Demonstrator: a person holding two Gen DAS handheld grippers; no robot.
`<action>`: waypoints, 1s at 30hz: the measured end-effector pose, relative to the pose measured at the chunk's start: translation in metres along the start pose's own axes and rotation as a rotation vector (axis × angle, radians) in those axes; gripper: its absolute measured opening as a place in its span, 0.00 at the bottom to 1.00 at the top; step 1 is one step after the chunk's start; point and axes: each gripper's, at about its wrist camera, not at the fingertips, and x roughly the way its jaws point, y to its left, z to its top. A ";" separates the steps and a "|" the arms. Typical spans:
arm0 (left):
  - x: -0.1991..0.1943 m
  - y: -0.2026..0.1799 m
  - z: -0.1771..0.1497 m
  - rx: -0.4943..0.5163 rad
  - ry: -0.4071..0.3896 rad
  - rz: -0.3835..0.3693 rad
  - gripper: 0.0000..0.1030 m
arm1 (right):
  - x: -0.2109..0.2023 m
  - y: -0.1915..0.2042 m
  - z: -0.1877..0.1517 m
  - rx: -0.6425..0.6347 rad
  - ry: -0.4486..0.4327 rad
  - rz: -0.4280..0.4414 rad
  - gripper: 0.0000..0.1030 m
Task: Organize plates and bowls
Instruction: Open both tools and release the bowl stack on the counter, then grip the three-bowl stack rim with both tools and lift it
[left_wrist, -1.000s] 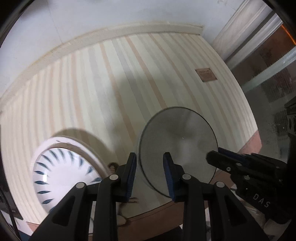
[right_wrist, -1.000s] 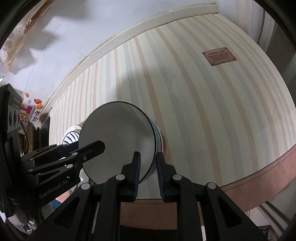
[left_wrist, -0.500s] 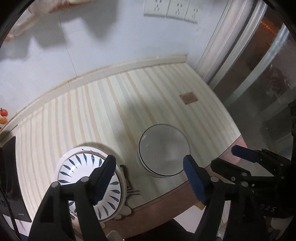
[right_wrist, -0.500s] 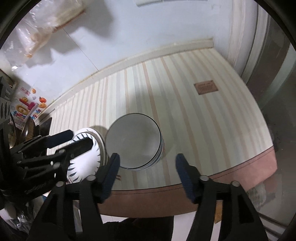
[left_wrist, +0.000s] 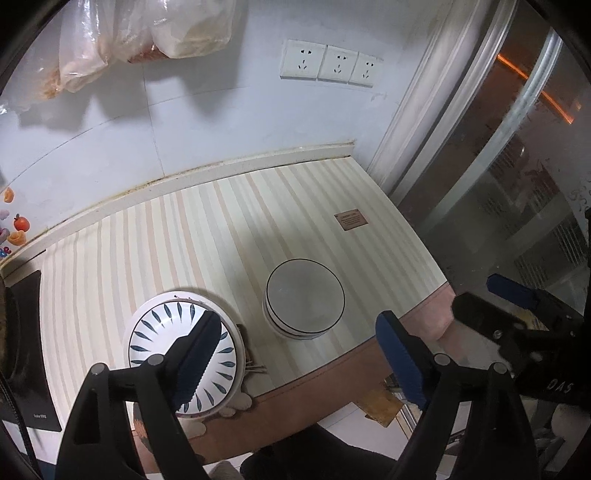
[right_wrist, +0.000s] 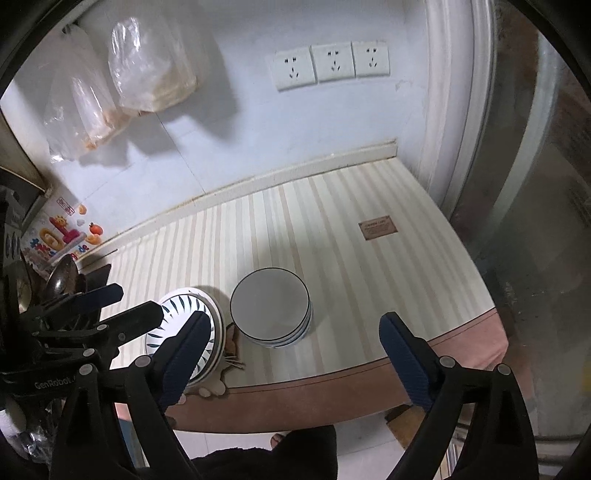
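A stack of white bowls (left_wrist: 304, 299) (right_wrist: 271, 308) with thin dark rims stands on the striped counter near its front edge. Left of it lies a stack of white plates (left_wrist: 162, 325) (right_wrist: 177, 306) with a blue leaf pattern. My left gripper (left_wrist: 299, 321) hovers well above the bowls; its jaws are opening, with nothing between them. My right gripper (right_wrist: 294, 318) also hangs high over the bowls, its jaws opening and empty. Each gripper shows in the other's view: the right gripper (left_wrist: 491, 299) at the right edge, the left gripper (right_wrist: 129, 302) at the left edge.
The striped counter (left_wrist: 207, 251) ends at a pink front border (right_wrist: 332, 387). Behind it the wall carries sockets (left_wrist: 328, 64) and hanging plastic bags (right_wrist: 147, 74). A glass door (left_wrist: 517, 184) stands at the right. A black appliance (left_wrist: 26, 332) and utensils (right_wrist: 62, 277) sit at the left.
Both grippers were shut on a bowl's rim; they have let go, opened wide and risen back from the counter. The bowl now rests on the stack.
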 end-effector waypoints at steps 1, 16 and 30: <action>-0.002 0.001 0.000 -0.004 -0.002 -0.005 0.83 | -0.005 0.001 0.000 0.002 -0.007 0.001 0.92; 0.052 0.022 0.006 -0.050 0.104 0.019 0.83 | 0.021 -0.013 0.002 0.044 0.065 0.103 0.93; 0.216 0.069 0.020 -0.186 0.420 -0.085 0.83 | 0.219 -0.072 -0.019 0.288 0.376 0.354 0.93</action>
